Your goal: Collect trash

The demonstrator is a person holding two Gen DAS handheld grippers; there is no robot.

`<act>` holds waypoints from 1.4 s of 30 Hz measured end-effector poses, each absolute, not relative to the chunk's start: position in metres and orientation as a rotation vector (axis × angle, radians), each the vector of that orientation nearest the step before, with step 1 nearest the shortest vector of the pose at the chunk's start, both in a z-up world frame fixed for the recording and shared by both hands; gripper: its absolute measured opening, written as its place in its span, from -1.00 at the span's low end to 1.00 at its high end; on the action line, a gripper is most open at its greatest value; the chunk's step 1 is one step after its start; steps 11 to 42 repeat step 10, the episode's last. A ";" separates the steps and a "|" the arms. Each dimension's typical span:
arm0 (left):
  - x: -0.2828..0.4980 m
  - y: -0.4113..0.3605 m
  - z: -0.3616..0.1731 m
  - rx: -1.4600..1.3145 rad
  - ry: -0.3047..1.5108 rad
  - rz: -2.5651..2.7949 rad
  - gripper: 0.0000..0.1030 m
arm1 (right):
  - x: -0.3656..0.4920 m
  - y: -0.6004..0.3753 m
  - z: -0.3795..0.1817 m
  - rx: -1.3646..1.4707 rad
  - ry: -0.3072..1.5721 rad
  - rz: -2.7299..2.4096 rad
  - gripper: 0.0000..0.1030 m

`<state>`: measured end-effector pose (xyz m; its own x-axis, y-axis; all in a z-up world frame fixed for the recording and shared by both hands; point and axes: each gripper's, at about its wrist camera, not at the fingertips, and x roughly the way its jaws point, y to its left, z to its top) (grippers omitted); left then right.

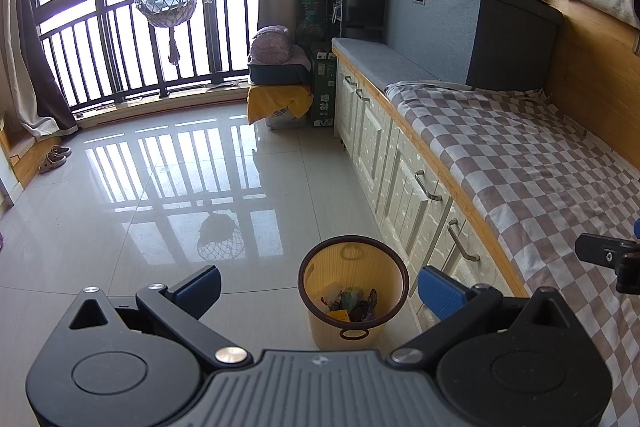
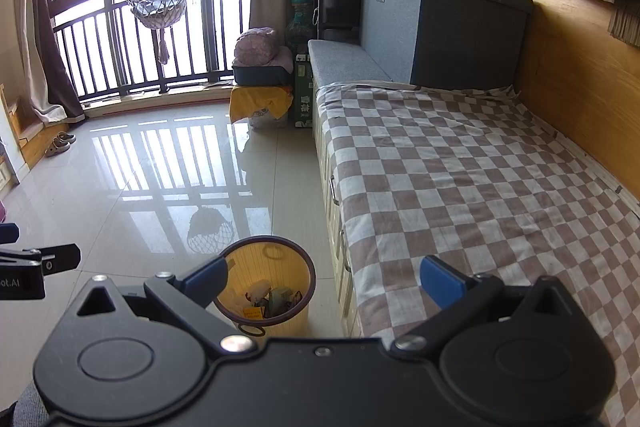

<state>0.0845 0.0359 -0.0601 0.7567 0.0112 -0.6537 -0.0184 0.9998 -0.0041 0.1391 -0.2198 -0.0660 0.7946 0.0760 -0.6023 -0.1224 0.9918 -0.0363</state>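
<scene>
Yellow bin (image 1: 354, 291) on the floor (image 1: 160, 187) beside the bed (image 1: 520, 179), wrappers (image 1: 352, 303) already inside. Left tool (image 1: 319, 289) open, empty, bin at 12 o'clock. Right tool (image 2: 324, 279) open, empty, bin at 10 o'clock. Left is nearer, I judge.

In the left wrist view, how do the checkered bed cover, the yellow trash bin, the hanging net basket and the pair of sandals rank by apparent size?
1. checkered bed cover
2. yellow trash bin, though it is nearest the camera
3. hanging net basket, which is farther away, so its true size against the bin is unsure
4. pair of sandals
</scene>
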 end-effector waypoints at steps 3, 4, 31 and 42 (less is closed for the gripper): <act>0.086 0.035 -0.059 -0.011 0.714 0.017 1.00 | 0.139 -0.220 -0.066 -0.075 0.645 0.107 1.00; 0.085 0.035 -0.059 -0.011 0.714 0.018 1.00 | 0.139 -0.220 -0.066 -0.075 0.645 0.107 1.00; 0.087 0.035 -0.056 -0.009 0.714 0.017 1.00 | 0.139 -0.220 -0.066 -0.075 0.645 0.107 1.00; 0.087 0.035 -0.056 -0.009 0.714 0.017 1.00 | 0.139 -0.220 -0.066 -0.075 0.645 0.107 1.00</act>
